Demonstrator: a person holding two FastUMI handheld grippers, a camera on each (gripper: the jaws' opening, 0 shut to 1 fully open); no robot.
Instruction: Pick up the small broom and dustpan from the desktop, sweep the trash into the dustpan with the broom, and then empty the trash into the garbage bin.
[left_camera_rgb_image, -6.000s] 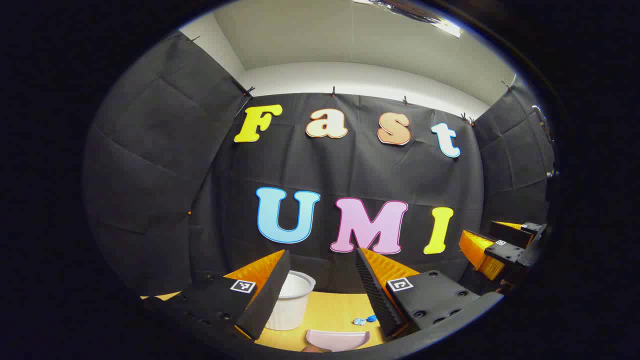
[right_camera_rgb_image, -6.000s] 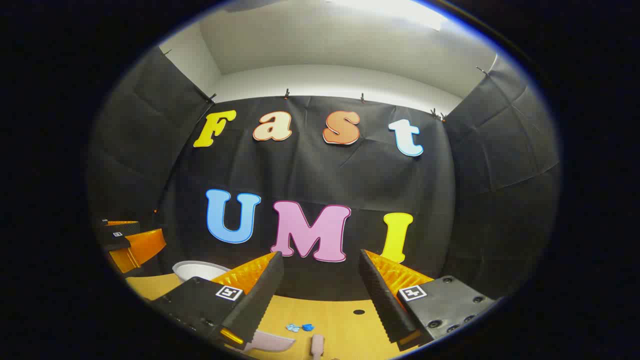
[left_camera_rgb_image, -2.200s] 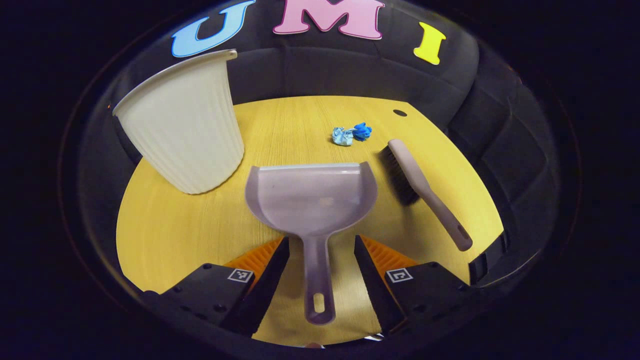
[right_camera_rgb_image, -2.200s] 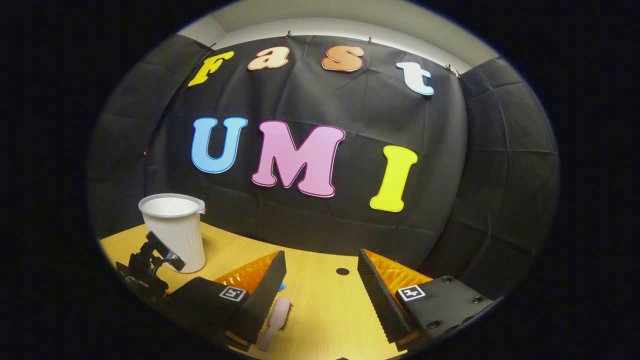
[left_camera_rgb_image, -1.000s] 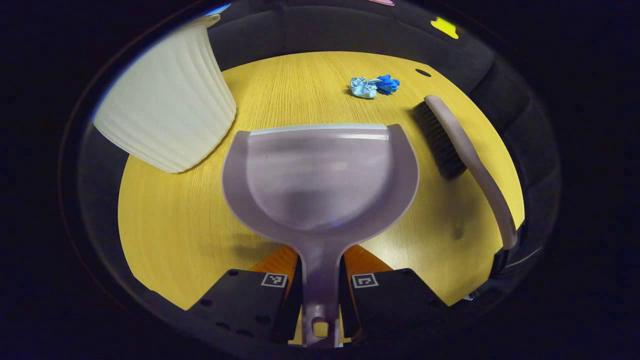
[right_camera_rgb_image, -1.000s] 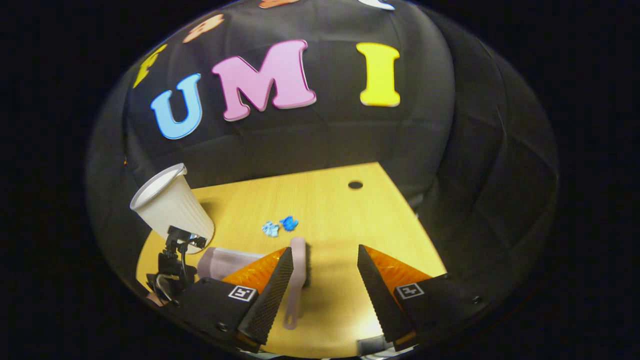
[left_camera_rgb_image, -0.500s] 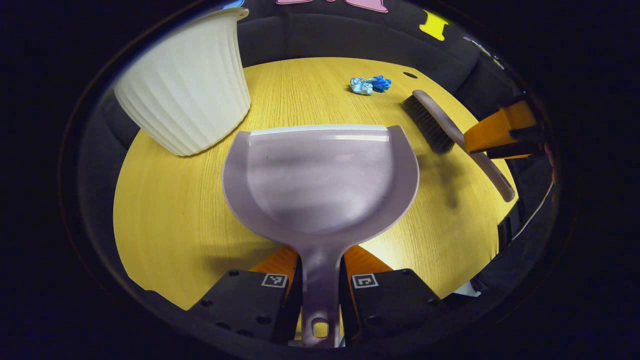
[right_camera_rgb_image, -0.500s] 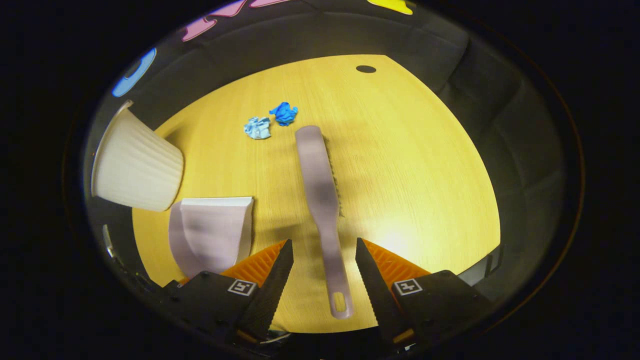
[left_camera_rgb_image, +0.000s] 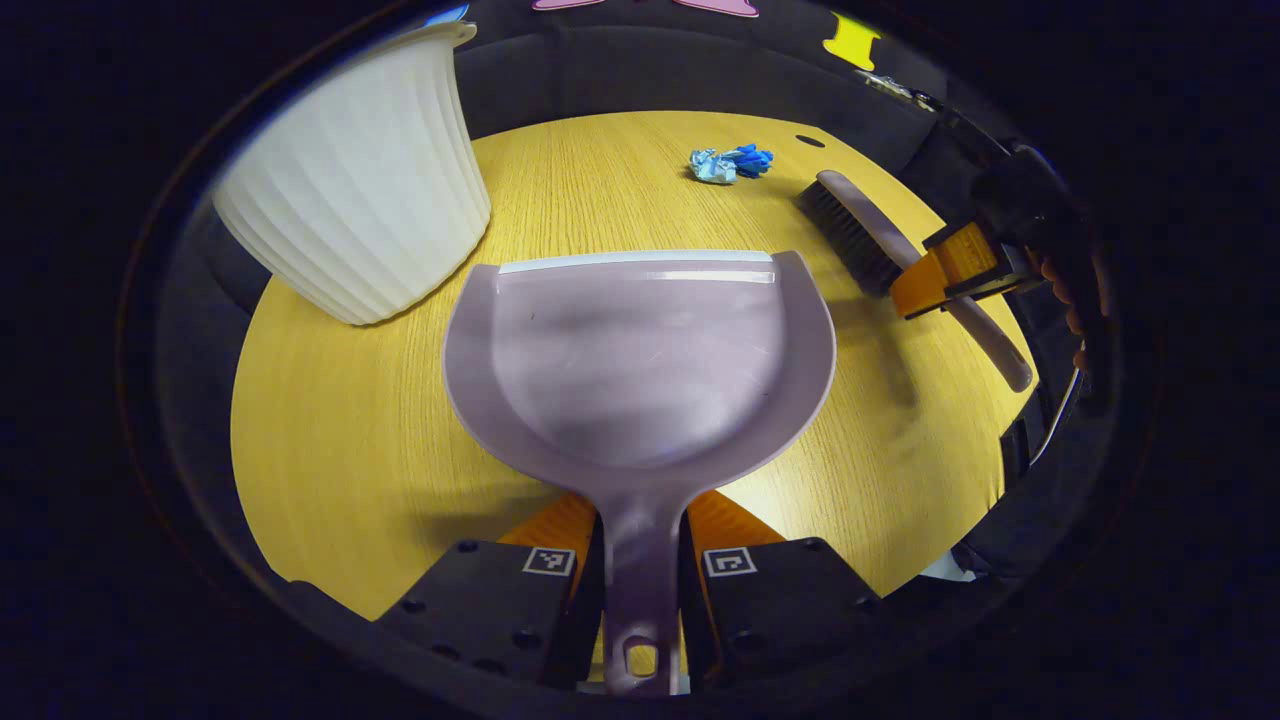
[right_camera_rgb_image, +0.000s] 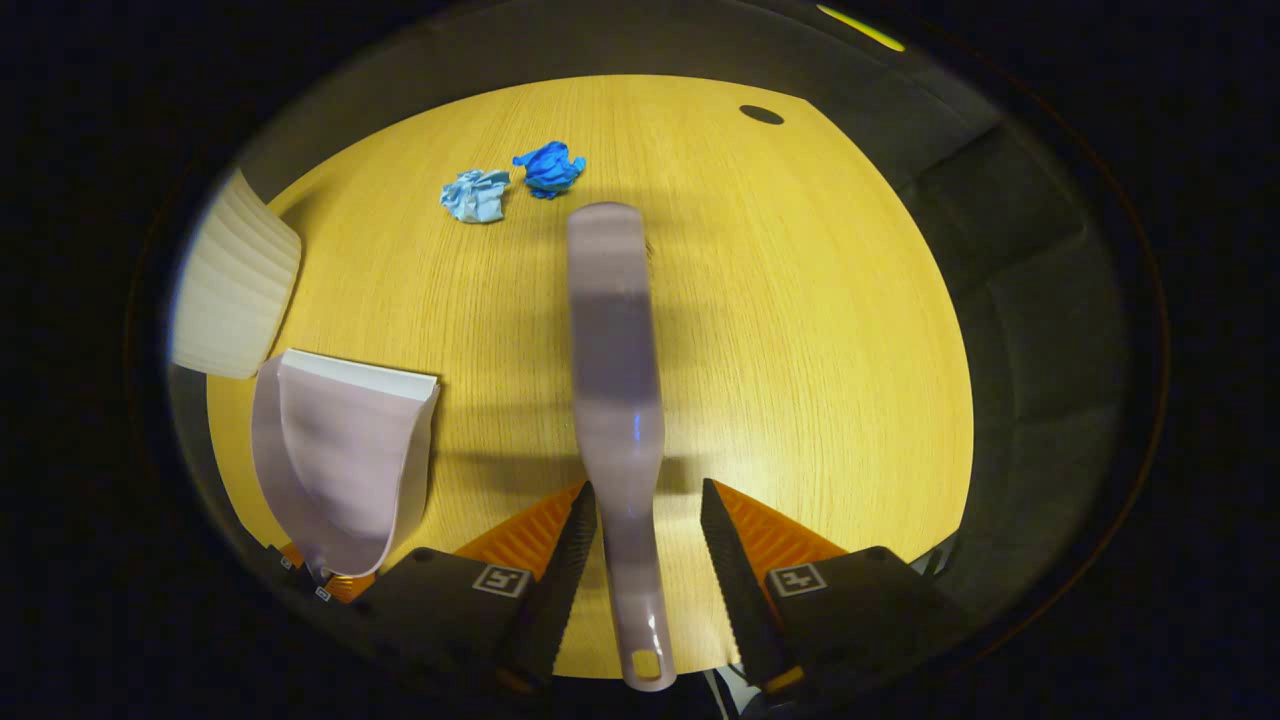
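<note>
My left gripper (left_camera_rgb_image: 640, 540) is shut on the handle of the mauve dustpan (left_camera_rgb_image: 640, 350), whose pan faces away from me over the yellow wooden table (left_camera_rgb_image: 340, 430). The mauve broom (right_camera_rgb_image: 612, 340) lies on the table with its handle pointing at me. My right gripper (right_camera_rgb_image: 648, 500) stands open astride that handle, with a small gap on the right side. In the left gripper view, the right gripper (left_camera_rgb_image: 950, 270) sits on the broom (left_camera_rgb_image: 865, 215), held by a hand. Two crumpled blue scraps of trash (right_camera_rgb_image: 510, 182) lie just past the broom's head.
A white ribbed garbage bin (left_camera_rgb_image: 350, 190) stands at the table's far left, close to the dustpan's left corner. A small dark hole (right_camera_rgb_image: 762, 114) marks the table's far end. The table's curved edge meets the black cloth wall on all sides.
The right gripper has come down over the broom handle and its fingers have narrowed around it. The left gripper keeps its hold on the dustpan, barely moved.
</note>
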